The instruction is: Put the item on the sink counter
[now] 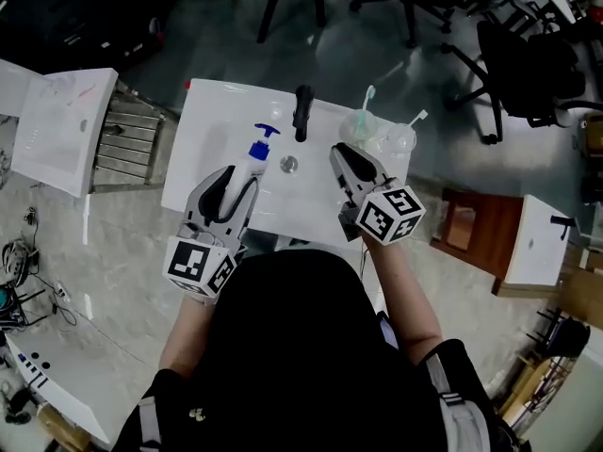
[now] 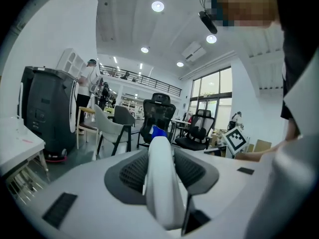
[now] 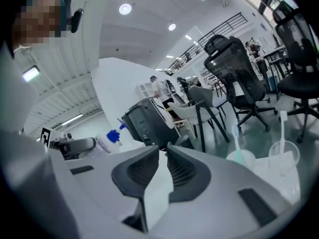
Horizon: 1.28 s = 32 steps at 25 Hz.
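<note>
A white pump bottle [image 1: 249, 166] with a blue pump head is held upright over the left part of the white sink [image 1: 212, 125]. My left gripper [image 1: 237, 179] is shut on its body. Whether the bottle's base rests on the sink I cannot tell. In the left gripper view the bottle [image 2: 162, 188] fills the gap between the jaws of the left gripper [image 2: 160, 152], its blue top showing just beyond. My right gripper [image 1: 341, 152] is shut and holds nothing, over the sink's right side; in its own view the right gripper [image 3: 163, 151] has nothing between its jaws, and the bottle [image 3: 113, 136] shows far left.
A black faucet [image 1: 302, 111] stands at the sink's back, with the drain [image 1: 289, 165] in front of it. Two clear cups [image 1: 361, 128] [image 1: 402, 139], each with a toothbrush, stand at the right rear corner near my right gripper. Office chairs [image 1: 528, 69] stand beyond.
</note>
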Motion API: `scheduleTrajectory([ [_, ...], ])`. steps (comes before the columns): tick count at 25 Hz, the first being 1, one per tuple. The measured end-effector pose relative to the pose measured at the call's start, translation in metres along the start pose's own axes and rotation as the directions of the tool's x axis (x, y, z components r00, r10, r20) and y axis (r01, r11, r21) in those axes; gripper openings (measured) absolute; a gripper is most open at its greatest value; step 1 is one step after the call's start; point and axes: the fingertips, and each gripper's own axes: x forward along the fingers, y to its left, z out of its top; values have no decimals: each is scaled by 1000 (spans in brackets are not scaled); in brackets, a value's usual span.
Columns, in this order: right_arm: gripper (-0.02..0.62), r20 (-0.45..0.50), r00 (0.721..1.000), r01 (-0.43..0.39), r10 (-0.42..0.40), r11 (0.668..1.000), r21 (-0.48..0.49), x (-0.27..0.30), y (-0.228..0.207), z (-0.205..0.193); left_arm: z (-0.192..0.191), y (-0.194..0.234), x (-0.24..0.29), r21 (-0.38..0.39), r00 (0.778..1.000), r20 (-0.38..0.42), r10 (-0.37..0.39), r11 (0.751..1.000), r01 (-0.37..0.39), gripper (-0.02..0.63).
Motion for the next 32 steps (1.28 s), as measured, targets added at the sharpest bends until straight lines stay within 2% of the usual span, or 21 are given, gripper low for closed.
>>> scheduleTrajectory([
  [5,48,-10,997,-76,76,997,-6,14,40,-4,10,-18,19,-8,992,15,-122,993,122,179],
  [9,48,11,997,-71,72,997,-15,21,49,6,13,-33,29,16,973,18,-229,973,229,179],
  [14,48,38,997,-67,68,998,-14,21,51,14,13,-42,36,11,954,19,-298,954,298,181],
  [17,48,64,994,-90,88,996,16,16,52,17,15,-43,37,19,948,27,-316,949,315,181],
  [22,48,126,981,-163,146,976,144,10,62,27,12,-31,37,38,949,17,-316,948,315,181],
  [24,68,121,974,-210,190,960,183,13,70,26,8,-25,37,49,951,11,-309,950,309,181],
  [25,120,112,970,-235,216,951,202,16,75,25,6,-24,36,54,952,11,-307,951,306,181],
  [27,172,101,962,-269,252,932,243,21,83,22,2,-23,35,58,952,13,-305,951,304,181],
  [32,184,132,949,-316,287,872,373,36,97,20,3,-24,25,59,949,26,-315,948,313,181],
])
